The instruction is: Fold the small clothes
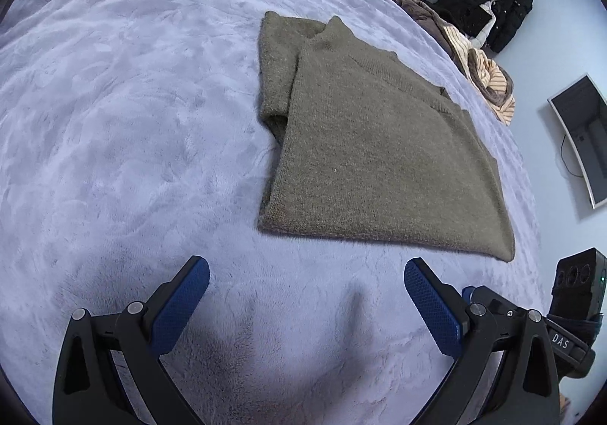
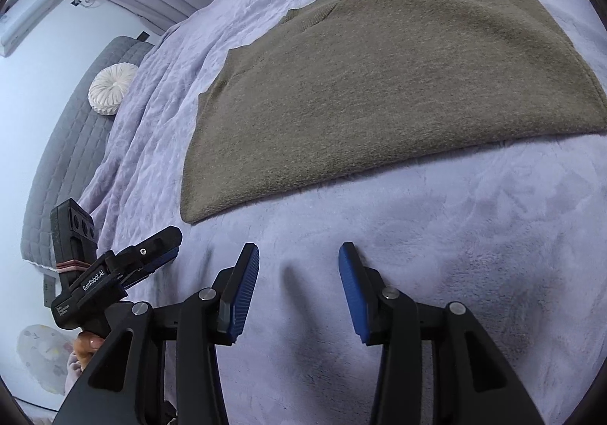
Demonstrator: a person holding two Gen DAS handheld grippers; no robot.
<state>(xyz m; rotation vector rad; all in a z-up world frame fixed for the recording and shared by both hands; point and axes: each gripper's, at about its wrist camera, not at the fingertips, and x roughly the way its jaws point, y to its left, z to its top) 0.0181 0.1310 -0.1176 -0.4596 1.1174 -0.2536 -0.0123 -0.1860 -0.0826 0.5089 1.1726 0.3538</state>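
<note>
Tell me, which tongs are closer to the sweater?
Hard to call; about equal. The left tongs hover open just short of the olive sweater hem. The right tongs hover open just short of it too.

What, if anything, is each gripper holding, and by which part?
Nothing. The left gripper and right gripper are both open over the blanket, short of the olive sweater.

The sweater [image 2: 379,83] runs off the right edge in the right wrist view, so its far side cannot be seen. In the left wrist view one sleeve is tucked under it. The pile of clothes [image 1: 466,45] is bunched up, and how many pieces it holds cannot be told. The hand [image 2: 85,347] is mostly hidden behind the left tool [image 2: 151,254].
</note>
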